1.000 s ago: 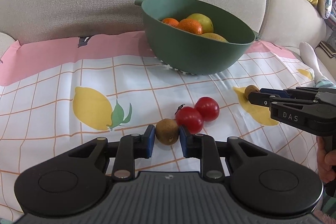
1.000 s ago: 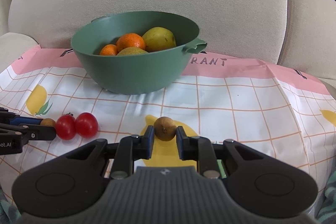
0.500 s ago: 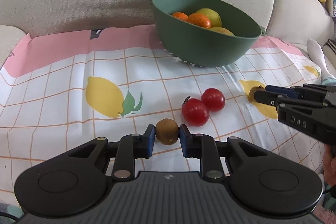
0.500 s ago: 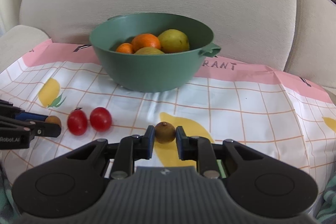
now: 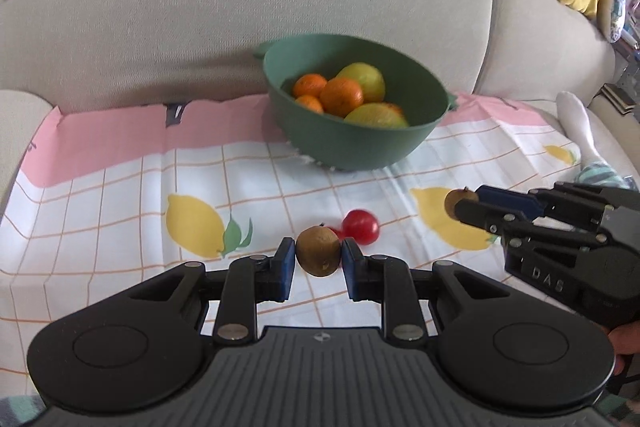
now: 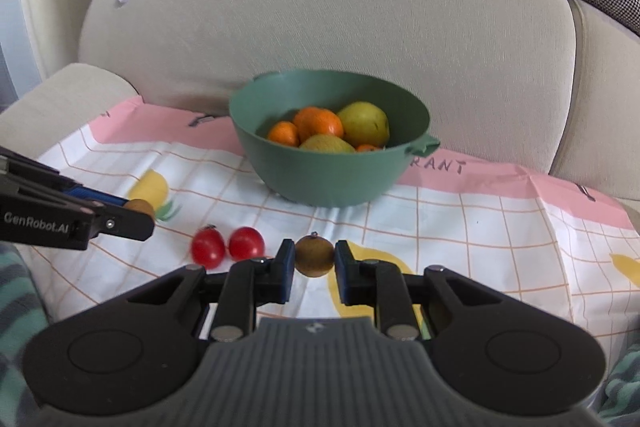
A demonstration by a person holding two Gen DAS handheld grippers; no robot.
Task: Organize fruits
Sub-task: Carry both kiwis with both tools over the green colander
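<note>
Two small brown fruits are in your grippers, one in each. Your left gripper (image 5: 318, 261) has its jaws clamped on the first brown fruit (image 5: 318, 256), which sits between the blue pads, above the lemon-print cloth (image 5: 120, 195). Your right gripper (image 6: 314, 261) has its jaws clamped on the second brown fruit (image 6: 315, 255) in the same way, with the little stem end pointing up.

In the left wrist view, you see the right gripper coming in from the right side, with its fruit at the tip over a printed lemon. In the right wrist view, the left gripper comes in from the left edge and its fruit is partly hidden behind the black finger.

Two red tomatoes (image 6: 227, 246) lie on the cloth, touching or almost touching each other, between the two grippers. The green bowl (image 6: 332, 179) stands farther back on the cloth, near the sofa backrest (image 6: 320, 19). It holds oranges (image 6: 318, 123) and yellow-green pears (image 6: 364, 123). Both brown fruits are outside the bowl, well in front of it.
</note>
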